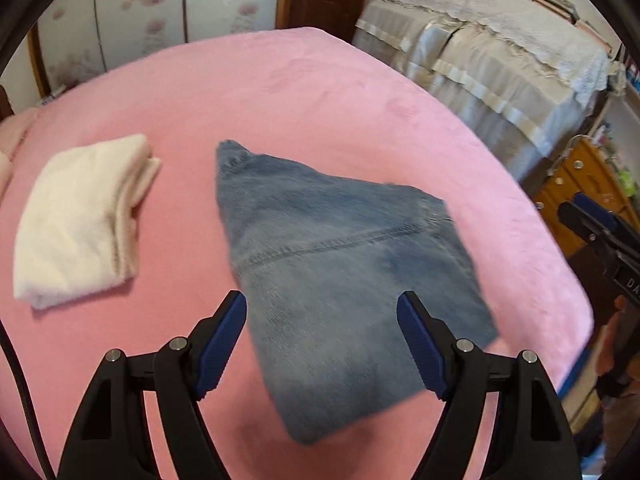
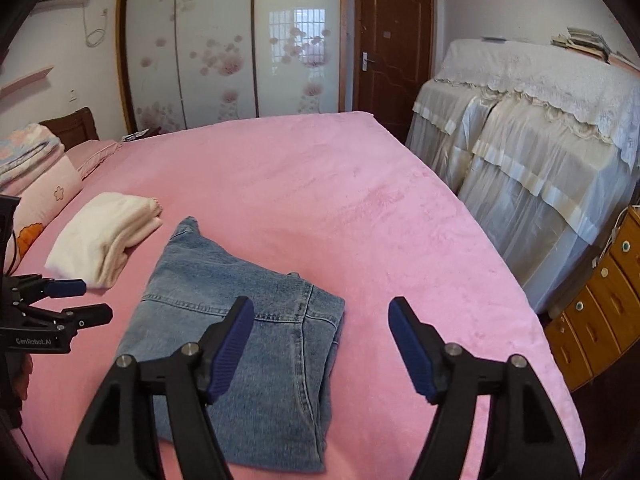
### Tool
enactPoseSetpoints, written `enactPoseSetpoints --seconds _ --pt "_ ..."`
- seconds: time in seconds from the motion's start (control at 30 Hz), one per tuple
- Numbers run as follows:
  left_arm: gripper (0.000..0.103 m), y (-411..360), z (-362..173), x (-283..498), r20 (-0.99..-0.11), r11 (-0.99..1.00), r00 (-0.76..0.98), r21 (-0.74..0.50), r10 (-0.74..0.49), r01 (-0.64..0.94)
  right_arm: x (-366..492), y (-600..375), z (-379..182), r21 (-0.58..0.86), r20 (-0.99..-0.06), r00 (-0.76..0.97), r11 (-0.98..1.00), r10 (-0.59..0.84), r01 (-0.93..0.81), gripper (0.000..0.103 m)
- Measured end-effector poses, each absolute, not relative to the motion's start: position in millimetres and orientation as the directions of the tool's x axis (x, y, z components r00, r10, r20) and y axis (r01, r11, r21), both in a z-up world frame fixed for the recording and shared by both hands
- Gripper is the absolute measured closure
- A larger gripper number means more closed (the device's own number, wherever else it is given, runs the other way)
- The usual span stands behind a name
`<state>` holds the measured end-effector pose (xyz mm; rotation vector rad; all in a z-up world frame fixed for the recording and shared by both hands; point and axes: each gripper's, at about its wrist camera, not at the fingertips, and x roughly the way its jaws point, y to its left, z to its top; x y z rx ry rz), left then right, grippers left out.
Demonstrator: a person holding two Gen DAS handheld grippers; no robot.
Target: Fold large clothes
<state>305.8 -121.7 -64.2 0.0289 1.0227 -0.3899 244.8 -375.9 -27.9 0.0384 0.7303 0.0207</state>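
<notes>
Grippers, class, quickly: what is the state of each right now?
Left gripper: open, holding nothing, above the jeans.
Right gripper: open, holding nothing.

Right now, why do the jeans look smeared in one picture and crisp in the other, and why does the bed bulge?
Left wrist view: the jeans and white folded cloth are motion-blurred. Right wrist view: jeans stitching is crisp, and the wardrobe door shows window glare. Both views: the fisheye lens bows the pink bed.
</notes>
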Motion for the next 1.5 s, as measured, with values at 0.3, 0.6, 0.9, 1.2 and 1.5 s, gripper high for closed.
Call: enactPoseSetpoints --seconds 0.3,0.6,0.9,1.2,1.5 --pt "0.000 -120 -68 302 -0.858 0.911 0.365 -0.243 -0.362 0.333 243 -390 -30 0.208 -0.724 0.658 0.975 0.206 -0.077 0.013" --pt "0.001 -97 -142 337 -0.877 0.899 0.217 -0.389 -0.428 0.202 286 -420 -127 0.426 -0.821 0.434 0.904 0.371 0.033 0.013" --pt "0.001 -89 -197 360 -0.846 0.858 0.149 -0.495 -0.512 0.140 304 -438 -203 0.622 -0.763 0.323 0.771 0.559 0.135 0.013" --pt "0.001 -95 -225 379 -0.858 0.863 0.117 -0.482 -0.500 0.153 325 -426 -233 0.692 -0.706 0.284 0.718 0.649 0.081 0.013" --pt "0.000 -112 -244 385 -0.871 0.868 0.090 -0.461 -0.482 0.186 341 -391 -248 0.691 -0.704 0.228 0.723 0.673 0.000 0.011"
